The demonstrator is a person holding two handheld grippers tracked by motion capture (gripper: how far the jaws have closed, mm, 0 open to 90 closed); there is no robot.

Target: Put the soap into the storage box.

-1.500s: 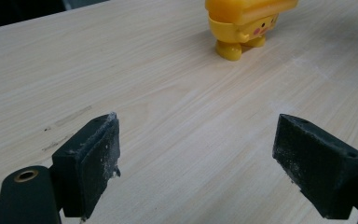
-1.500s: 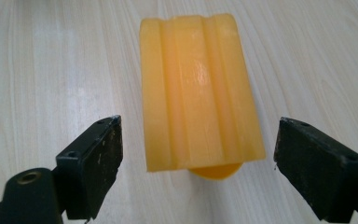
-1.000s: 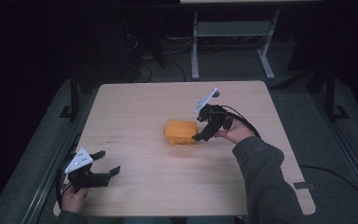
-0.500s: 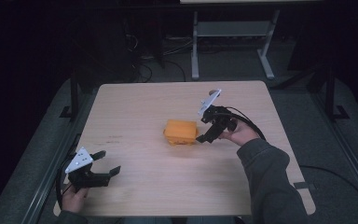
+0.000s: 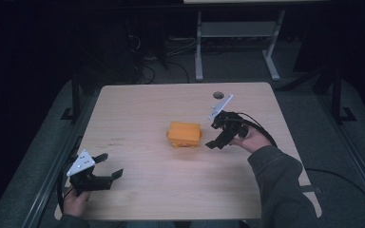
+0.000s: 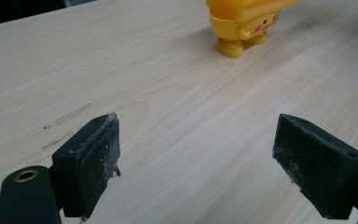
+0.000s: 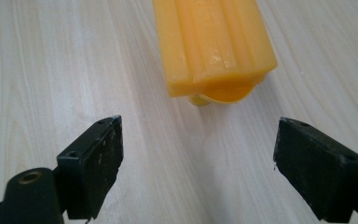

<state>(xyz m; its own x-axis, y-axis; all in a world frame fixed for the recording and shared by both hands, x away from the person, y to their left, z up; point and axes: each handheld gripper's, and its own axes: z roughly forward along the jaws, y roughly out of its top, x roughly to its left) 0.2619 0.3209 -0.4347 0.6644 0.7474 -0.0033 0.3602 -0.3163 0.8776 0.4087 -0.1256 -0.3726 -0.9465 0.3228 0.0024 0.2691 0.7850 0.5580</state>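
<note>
A small yellow toy figure with a flat orange top point(image 5: 184, 134) stands near the middle of the light wooden table point(image 5: 138, 109). Its yellow body, feet and pink cheek point(image 6: 242, 23) rise at the top of the left gripper view; its ridged orange top point(image 7: 212, 44) lies just ahead in the right gripper view. My right gripper point(image 5: 213, 135) is open just right of the toy, not touching it, its jaws point(image 7: 198, 175) wide apart. My left gripper point(image 5: 110, 166) rests open at the table's front left corner, far from the toy, with nothing between its jaws point(image 6: 198, 170).
A round cable hole point(image 5: 217, 95) sits near the table's far edge. Beyond the table stands a grey metal frame point(image 5: 233, 42) on a dark floor with cables. Dark rails run along both sides of the table.
My right gripper has drawn slightly back to the right from the toy. The left gripper and the toy have not moved.
</note>
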